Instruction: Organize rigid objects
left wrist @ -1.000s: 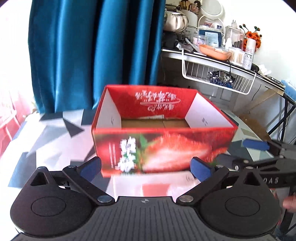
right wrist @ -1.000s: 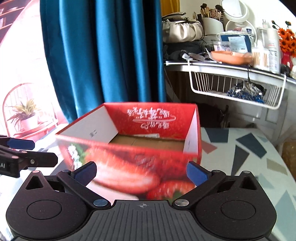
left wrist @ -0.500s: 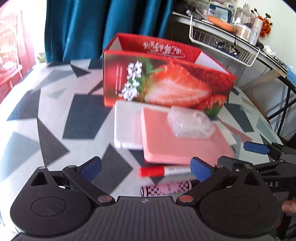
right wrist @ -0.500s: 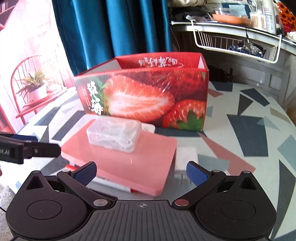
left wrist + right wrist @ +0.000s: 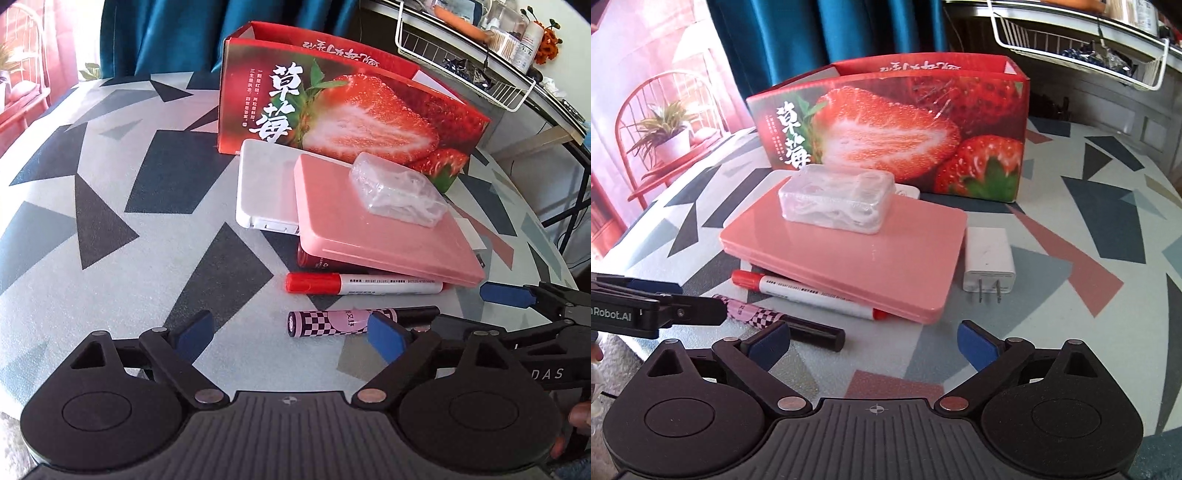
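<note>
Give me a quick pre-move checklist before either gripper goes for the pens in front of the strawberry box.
1. Left gripper jaws empty, closing slightly: ok.
2. Right gripper jaws empty, also closing slightly: ok.
3. Checkered pen lies free on the table: ok.
4. Red-capped marker clear of the pink case: not ok, partly tucked under it.
5. Strawberry box open-topped: ok.
6. Box interior has room: cannot tell.
</note>
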### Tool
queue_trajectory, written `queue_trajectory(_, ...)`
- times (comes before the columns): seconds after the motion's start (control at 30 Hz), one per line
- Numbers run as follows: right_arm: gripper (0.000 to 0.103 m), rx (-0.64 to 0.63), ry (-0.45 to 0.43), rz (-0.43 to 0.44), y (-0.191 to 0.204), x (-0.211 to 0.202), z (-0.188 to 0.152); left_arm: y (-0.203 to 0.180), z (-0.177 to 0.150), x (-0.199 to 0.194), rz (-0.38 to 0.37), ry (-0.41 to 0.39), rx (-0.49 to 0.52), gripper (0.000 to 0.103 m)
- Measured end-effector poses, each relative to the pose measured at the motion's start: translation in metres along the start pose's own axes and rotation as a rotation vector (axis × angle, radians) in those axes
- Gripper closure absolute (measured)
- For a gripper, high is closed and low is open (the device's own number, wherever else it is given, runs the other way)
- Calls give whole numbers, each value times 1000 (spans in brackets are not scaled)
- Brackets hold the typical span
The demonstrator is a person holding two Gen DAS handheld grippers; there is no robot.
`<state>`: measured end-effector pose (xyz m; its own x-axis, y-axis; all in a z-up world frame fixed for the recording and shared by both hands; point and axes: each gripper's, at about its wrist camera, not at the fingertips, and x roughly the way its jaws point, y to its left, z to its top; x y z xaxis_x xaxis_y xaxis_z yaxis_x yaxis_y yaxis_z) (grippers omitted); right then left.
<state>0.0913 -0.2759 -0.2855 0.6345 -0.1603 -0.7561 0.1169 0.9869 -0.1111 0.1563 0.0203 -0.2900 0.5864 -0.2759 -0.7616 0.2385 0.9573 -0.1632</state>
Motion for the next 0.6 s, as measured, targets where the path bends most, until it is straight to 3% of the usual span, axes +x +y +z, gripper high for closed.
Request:
queue_trajectory(0.43, 52, -88, 54, 104, 18, 7, -5, -5, -4, 8, -26, 11, 31, 39)
queue_trajectory(0.6, 59, -77, 50, 112, 17, 6, -5, -4, -4, 7, -54, 12, 11, 48)
